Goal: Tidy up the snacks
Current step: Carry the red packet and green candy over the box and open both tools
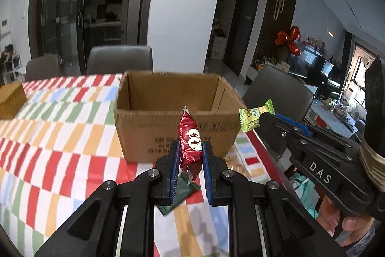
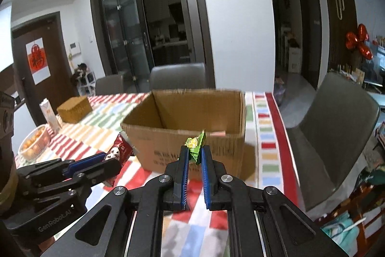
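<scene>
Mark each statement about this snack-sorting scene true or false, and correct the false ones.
1. The left gripper is clamped on a red snack packet. True.
2. The right gripper is empty. False: it pinches a yellow-green candy.
3. The cardboard box has its top open. True.
4. The box stands on a plain white tablecloth. False: the tablecloth has a pattern of red, orange, green and blue blocks.
5. A dark green sachet lies on the table below the left gripper. True.
</scene>
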Action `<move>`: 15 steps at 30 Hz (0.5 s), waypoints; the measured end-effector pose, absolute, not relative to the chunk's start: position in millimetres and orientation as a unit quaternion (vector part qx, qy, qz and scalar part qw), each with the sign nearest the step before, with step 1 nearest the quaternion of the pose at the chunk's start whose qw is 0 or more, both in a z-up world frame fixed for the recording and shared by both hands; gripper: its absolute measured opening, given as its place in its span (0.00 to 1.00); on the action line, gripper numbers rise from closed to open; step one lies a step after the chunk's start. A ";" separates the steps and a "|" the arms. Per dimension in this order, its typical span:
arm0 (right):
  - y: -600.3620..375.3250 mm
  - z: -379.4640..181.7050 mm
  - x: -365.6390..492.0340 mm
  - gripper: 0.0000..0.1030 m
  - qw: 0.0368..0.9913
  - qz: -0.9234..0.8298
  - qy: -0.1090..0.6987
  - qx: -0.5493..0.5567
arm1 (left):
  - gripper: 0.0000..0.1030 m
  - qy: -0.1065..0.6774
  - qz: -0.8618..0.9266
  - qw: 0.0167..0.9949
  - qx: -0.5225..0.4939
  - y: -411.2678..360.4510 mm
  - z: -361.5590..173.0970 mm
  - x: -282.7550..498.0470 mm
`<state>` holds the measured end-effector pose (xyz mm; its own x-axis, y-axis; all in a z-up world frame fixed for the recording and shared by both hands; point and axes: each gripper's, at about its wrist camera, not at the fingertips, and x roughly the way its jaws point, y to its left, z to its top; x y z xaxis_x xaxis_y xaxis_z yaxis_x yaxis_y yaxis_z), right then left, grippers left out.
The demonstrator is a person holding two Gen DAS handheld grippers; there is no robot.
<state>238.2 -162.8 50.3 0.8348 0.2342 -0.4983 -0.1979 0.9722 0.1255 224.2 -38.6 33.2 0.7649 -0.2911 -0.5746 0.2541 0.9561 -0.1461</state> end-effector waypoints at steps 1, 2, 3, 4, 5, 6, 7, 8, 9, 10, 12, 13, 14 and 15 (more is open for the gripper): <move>-162.9 52.9 238.9 0.11 0.958 0.113 0.261 0.035 | 0.19 0.307 -0.145 0.940 -0.029 -37.8 36.9 226.0; -163.3 57.2 240.6 0.11 0.959 0.113 0.258 0.034 | 0.19 0.303 -0.145 0.941 -0.027 -37.3 40.7 227.7; -163.4 61.5 242.2 0.11 0.960 0.113 0.253 0.033 | 0.19 0.298 -0.144 0.943 -0.025 -37.3 46.0 230.1; -163.1 65.7 243.7 0.11 0.961 0.111 0.250 0.031 | 0.19 0.293 -0.143 0.945 -0.023 -36.5 50.2 231.6; -163.0 68.7 245.4 0.11 0.962 0.111 0.247 0.029 | 0.19 0.289 -0.143 0.946 -0.021 -36.5 54.6 234.4; -162.7 72.6 247.6 0.11 0.963 0.111 0.243 0.026 | 0.19 0.286 -0.143 0.947 -0.020 -37.0 58.3 237.8; -162.3 75.0 249.6 0.11 0.964 0.111 0.241 0.025 | 0.19 0.286 -0.144 0.947 -0.019 -36.1 61.0 241.4; -162.2 78.9 252.9 0.11 0.964 0.112 0.239 0.024 | 0.19 0.284 -0.144 0.948 -0.019 -35.0 63.9 246.2; -162.0 81.1 255.1 0.11 0.964 0.114 0.237 0.024 | 0.19 0.283 -0.146 0.948 -0.020 -34.7 67.4 251.4; -161.5 83.5 258.0 0.11 0.965 0.113 0.236 0.022 | 0.19 0.283 -0.148 0.947 -0.020 -34.0 69.6 255.2; -159.7 87.5 265.4 0.11 0.965 0.114 0.234 0.019 | 0.19 0.283 -0.148 0.947 -0.019 -33.3 73.0 262.9; -158.7 88.6 269.1 0.11 0.965 0.115 0.234 0.018 | 0.19 0.284 -0.150 0.947 -0.019 -32.5 74.4 268.9; -158.0 90.2 274.7 0.11 0.965 0.113 0.236 0.017 | 0.19 0.285 -0.150 0.947 -0.019 -31.9 75.1 272.8; -157.2 91.0 278.0 0.11 0.965 0.114 0.237 0.016 | 0.19 0.286 -0.149 0.946 -0.019 -31.1 76.5 279.6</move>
